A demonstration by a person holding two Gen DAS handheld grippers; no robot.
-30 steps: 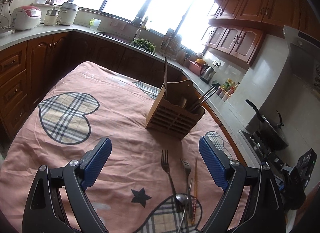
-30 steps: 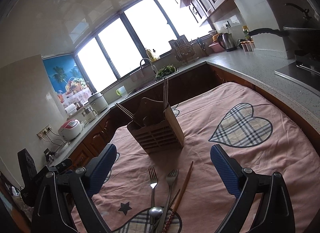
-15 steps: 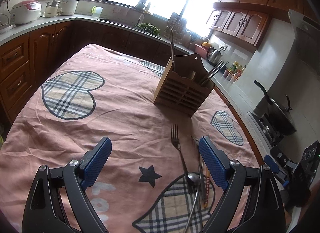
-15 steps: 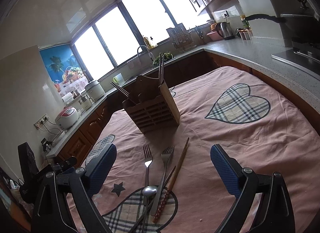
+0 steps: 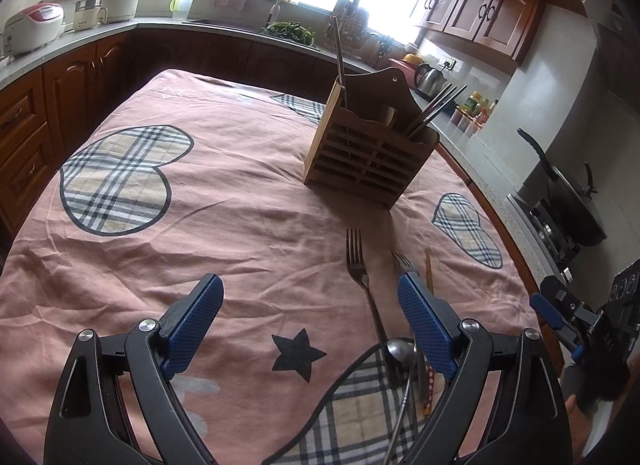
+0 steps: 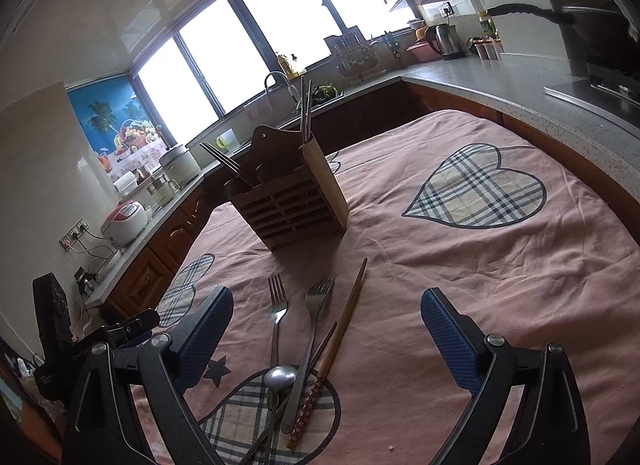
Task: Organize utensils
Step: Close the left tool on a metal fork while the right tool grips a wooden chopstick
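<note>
I am in a home kitchen; wooden cabinets point(image 5: 484, 13) line the walls; a sink tap point(image 6: 276, 79) sits under wide windows point(image 6: 240, 33); a rice cooker point(image 5: 32, 27), kettle point(image 6: 446, 39) and wok point(image 5: 576, 205) stand on grey counters point(image 6: 520, 81).

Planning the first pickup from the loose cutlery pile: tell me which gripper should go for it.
Right, probably. The right gripper is open with the forks, spoon and chopsticks lying between its fingers. In the left gripper's view, the pile sits behind its right-hand finger, off-centre.

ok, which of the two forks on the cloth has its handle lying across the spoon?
The right fork, next to the wooden chopstick; the left fork lies apart.
</note>
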